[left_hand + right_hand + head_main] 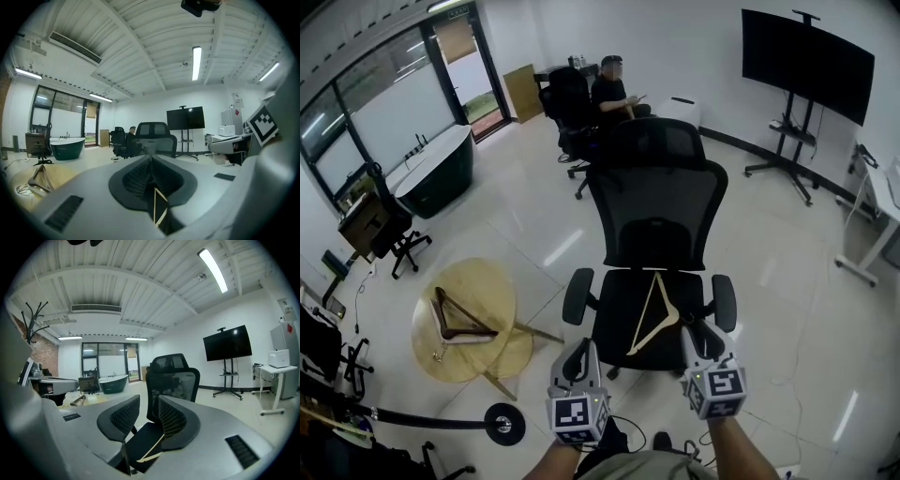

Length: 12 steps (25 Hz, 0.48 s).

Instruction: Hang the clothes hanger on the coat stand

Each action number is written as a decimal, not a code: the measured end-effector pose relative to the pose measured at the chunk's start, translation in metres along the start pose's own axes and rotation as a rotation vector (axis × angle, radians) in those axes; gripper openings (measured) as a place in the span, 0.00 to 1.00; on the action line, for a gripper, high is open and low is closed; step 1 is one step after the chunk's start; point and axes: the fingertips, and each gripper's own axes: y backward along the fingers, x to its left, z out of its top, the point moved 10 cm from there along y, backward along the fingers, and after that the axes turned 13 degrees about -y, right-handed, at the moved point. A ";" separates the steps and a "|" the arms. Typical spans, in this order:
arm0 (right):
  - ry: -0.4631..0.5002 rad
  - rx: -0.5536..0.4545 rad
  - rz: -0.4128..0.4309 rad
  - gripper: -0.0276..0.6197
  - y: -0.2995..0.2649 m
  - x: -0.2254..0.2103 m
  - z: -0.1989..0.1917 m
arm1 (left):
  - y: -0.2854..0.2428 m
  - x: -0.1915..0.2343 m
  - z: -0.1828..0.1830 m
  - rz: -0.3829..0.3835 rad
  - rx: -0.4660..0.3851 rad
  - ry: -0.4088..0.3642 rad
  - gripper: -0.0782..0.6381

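Hanger: a pale wooden hanger lies flat on the black seat of the office chair, apex toward the backrest, clear of both claws.
Left claw: the left claw hangs over the near left corner of the seat. In the left gripper view its pads meet at the tips and grip nothing; the hanger shows only through the gap below them.
Right claw: the right claw hangs at the near right of the seat, near the hanger's right arm. In the right gripper view its jaws stand partly apart and empty, with the chair and hanger seen beyond the gap.
In the way: the left armrest and the right armrest flank the seat, and the right claw is just beside the right one.
Coat stand: the coat stand has its round black base on the floor to the near left of the chair, well apart from the hanger.
Round table: a low wooden table stands left of the chair and carries a dark hanger.
Far left: a dark green bathtub stands by the glass wall.
Far: a person sits on another chair.
Far right: a black screen stands on a wheeled stand, and a white table stands by the right wall.
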 end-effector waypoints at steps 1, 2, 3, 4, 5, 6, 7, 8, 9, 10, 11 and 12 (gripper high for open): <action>0.001 0.004 -0.018 0.22 -0.013 0.000 -0.002 | -0.014 0.008 -0.007 -0.014 0.010 0.004 0.15; -0.003 0.014 -0.038 0.22 -0.027 0.002 -0.003 | -0.027 0.017 -0.013 -0.029 0.014 0.007 0.15; -0.009 0.027 -0.060 0.22 -0.042 0.006 -0.004 | -0.040 0.028 -0.017 -0.044 0.013 0.006 0.15; -0.014 0.036 -0.080 0.23 -0.057 0.010 -0.005 | -0.053 0.039 -0.020 -0.059 0.012 0.002 0.15; -0.019 0.042 -0.098 0.25 -0.073 0.015 -0.006 | -0.066 0.050 -0.025 -0.076 0.013 -0.003 0.15; -0.022 0.047 -0.115 0.25 -0.088 0.020 -0.008 | -0.079 0.061 -0.032 -0.093 0.016 -0.006 0.15; -0.025 0.051 -0.131 0.25 -0.104 0.026 -0.010 | -0.092 0.073 -0.037 -0.109 0.017 -0.010 0.15; -0.027 0.054 -0.145 0.25 -0.119 0.033 -0.013 | -0.104 0.084 -0.040 -0.124 0.016 -0.014 0.15; -0.030 0.054 -0.159 0.25 -0.133 0.038 -0.016 | -0.115 0.095 -0.043 -0.139 0.014 -0.017 0.15; -0.033 0.052 -0.173 0.25 -0.147 0.042 -0.021 | -0.126 0.105 -0.048 -0.155 0.013 -0.018 0.15; -0.036 0.052 -0.189 0.25 -0.160 0.046 -0.025 | -0.138 0.114 -0.053 -0.173 0.013 -0.020 0.15; -0.042 0.059 -0.207 0.25 -0.172 0.051 -0.027 | -0.148 0.123 -0.057 -0.189 0.012 -0.023 0.15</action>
